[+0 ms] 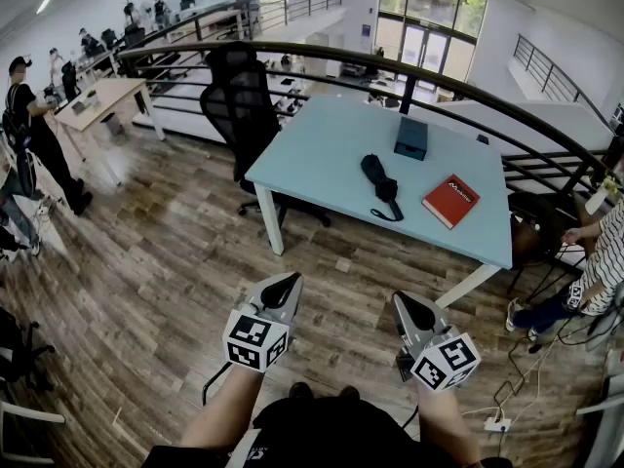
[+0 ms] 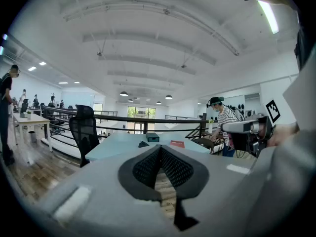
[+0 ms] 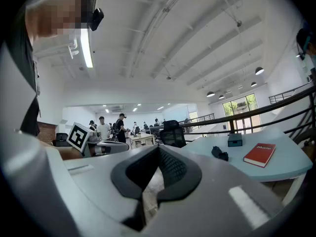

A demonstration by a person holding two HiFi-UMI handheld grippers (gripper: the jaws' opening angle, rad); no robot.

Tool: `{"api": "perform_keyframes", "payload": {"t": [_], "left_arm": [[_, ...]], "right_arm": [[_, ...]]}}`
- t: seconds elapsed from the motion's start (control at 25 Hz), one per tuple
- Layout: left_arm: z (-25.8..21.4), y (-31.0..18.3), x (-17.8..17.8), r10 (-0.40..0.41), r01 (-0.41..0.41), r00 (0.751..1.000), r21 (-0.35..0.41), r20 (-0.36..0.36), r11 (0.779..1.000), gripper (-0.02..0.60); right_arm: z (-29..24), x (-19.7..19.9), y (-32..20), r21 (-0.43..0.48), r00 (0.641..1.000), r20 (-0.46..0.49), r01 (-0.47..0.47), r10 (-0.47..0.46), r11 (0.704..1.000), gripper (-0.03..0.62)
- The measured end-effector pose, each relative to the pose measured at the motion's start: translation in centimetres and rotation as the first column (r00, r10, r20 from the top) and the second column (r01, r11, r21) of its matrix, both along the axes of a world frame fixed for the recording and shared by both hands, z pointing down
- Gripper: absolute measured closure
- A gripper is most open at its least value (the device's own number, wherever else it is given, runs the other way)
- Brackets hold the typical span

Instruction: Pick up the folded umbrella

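The folded black umbrella (image 1: 380, 181) lies with its strap loop on the light blue table (image 1: 322, 154), near the middle. Both grippers hang low over the wooden floor, well short of the table and apart from the umbrella. My left gripper (image 1: 284, 287) is shut with nothing in it, and its pads meet at the tip in the left gripper view (image 2: 160, 149). My right gripper (image 1: 415, 310) is shut and empty too (image 3: 158, 149). The umbrella shows small and far off in the left gripper view (image 2: 143, 144) and in the right gripper view (image 3: 219, 153).
A red book (image 1: 450, 201) lies right of the umbrella, and a dark box (image 1: 411, 137) stands behind it. A black office chair (image 1: 239, 105) is at the table's left end. A curved black railing (image 1: 439, 81) runs behind. A seated person (image 1: 585, 271) and floor cables (image 1: 507, 398) are at right.
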State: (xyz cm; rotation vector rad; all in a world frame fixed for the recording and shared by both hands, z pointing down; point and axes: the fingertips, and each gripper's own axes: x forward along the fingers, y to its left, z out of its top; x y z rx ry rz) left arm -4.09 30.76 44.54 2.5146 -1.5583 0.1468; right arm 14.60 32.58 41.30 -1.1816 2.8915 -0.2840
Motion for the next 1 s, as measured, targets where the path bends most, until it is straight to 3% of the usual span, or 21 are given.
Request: {"api": "perform_keyframes", "payload": {"t": [0.44, 0.68, 0.84, 1.0], "left_arm": [[0.2, 0.3, -1.3, 0.007, -0.007, 1.0, -0.004, -0.028, 1.0, 0.578], [1.4, 1.4, -2.8, 0.012, -0.013, 0.999, -0.036, -0.036, 0.999, 0.577], [2.3, 2.1, -4.1, 0.002, -0.004, 0.998, -0.039, -0.06, 0.999, 0.577], [1.9, 1.9, -4.4, 0.036, -0.037, 0.998, -0.011, -0.046, 0.999, 0.577]], "right_arm": [[0.1, -1.9, 0.3, -0.004, 1.0, -0.006, 0.013, -0.013, 1.0, 0.595], [1.5, -5.2, 2.1, -0.027, 0.994, -0.052, 0.098, -0.1, 0.995, 0.594], [2.6, -6.5, 2.7, -0.073, 0.996, -0.045, 0.076, -0.079, 0.994, 0.594], [2.3, -7.1, 2.8, -0.062, 0.998, -0.036, 0.045, -0.047, 0.997, 0.594]]}}
